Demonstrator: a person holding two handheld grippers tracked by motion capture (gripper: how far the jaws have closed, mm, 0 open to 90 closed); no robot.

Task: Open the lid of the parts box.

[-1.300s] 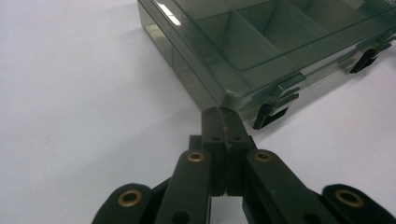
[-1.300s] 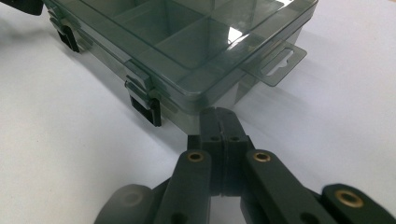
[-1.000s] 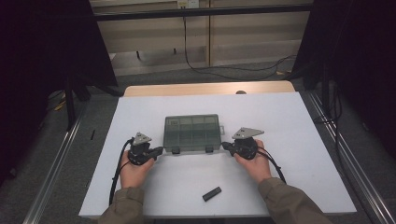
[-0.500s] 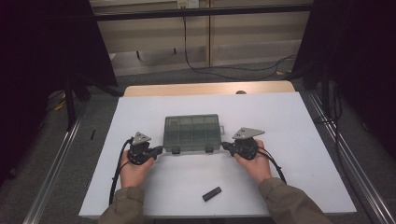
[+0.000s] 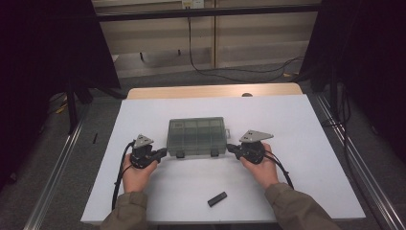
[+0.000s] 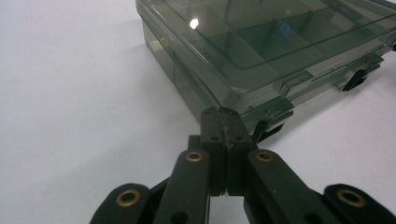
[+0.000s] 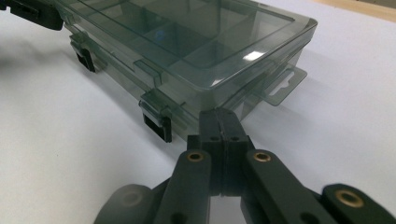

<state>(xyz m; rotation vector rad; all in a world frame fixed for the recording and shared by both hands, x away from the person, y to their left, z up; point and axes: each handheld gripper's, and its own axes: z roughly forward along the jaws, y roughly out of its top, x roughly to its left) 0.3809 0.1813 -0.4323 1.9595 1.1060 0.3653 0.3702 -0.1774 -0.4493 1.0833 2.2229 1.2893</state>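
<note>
- My left gripper (image 5: 162,153) had its jaws pressed together on nothing, tips right at the near left corner of the smoky compartment box (image 5: 197,137); whether they touched it I could not tell.
- My right gripper (image 5: 231,148) was clenched empty as well, tips at the box's near right corner.
- The box sat lid down, both front latches shut, in the middle of the white table (image 5: 311,143), between my hands.
- A small black block (image 5: 217,199) lay apart, nearer me.
- Against the earlier frames nothing had shifted: hands, box and block kept their places.
- I judged I was poised to start on the latches.
</note>
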